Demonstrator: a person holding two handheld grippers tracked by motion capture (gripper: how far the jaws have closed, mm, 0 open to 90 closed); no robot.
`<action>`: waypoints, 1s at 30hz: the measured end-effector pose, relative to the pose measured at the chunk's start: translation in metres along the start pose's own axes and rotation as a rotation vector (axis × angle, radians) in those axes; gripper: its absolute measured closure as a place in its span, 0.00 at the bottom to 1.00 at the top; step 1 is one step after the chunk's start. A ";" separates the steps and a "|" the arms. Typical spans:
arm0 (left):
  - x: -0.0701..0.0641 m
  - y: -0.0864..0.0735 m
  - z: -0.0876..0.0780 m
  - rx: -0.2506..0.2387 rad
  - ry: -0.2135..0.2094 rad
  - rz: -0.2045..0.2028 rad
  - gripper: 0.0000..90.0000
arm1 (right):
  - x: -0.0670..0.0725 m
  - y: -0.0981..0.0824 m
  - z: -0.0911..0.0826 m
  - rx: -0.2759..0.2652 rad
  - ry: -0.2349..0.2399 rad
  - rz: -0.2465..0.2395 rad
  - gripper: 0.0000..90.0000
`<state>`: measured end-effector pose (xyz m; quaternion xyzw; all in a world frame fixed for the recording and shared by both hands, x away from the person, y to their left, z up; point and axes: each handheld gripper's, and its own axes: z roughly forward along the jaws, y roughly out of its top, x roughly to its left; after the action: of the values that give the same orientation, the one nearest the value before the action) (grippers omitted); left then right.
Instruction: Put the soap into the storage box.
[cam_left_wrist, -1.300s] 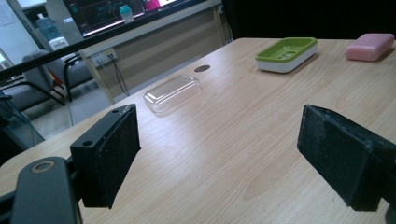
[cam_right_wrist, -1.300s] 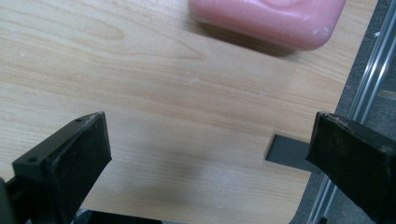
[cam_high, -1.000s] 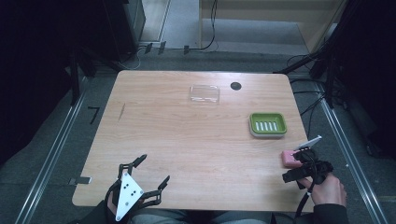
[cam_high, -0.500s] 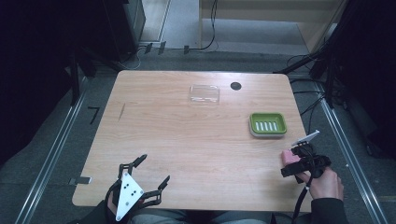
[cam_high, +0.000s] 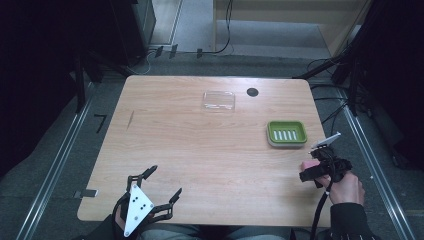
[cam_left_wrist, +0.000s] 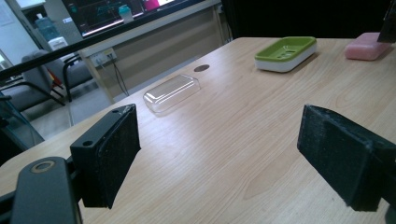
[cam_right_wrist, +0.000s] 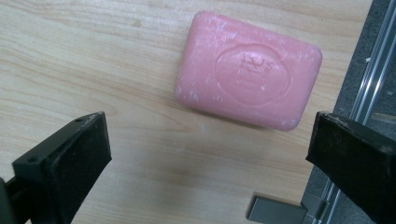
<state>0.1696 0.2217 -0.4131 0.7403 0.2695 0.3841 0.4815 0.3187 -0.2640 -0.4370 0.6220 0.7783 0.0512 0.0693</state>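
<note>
1. The pink rectangular soap bar (cam_right_wrist: 248, 70) lies flat at the wooden bench's (cam_high: 200, 150) right edge — open bench to its left.
2. The right gripper (cam_high: 320, 165) hovers above it, jaws wide, having edged forward since earlier.
3. The left gripper (cam_high: 152, 197) stays wide near the front edge, well apart from the green slotted soap dish (cam_high: 286, 133).

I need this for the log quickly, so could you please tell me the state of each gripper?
Left gripper: open, holding nothing.
Right gripper: open above the pink soap, not gripping it.
</note>
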 end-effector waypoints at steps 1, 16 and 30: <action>0.000 0.000 0.000 0.000 0.000 0.000 0.15 | 0.000 0.000 0.000 0.000 0.000 0.000 0.00; 0.000 0.000 0.000 0.002 0.000 0.001 0.15 | -0.011 0.016 0.011 0.021 0.019 0.023 0.00; 0.000 0.000 0.000 -0.001 0.000 -0.002 0.15 | -0.021 0.029 0.026 0.060 0.037 0.055 0.00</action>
<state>0.1697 0.2215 -0.4132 0.7397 0.2699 0.3837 0.4825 0.3560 -0.2784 -0.4572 0.6441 0.7630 0.0415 0.0348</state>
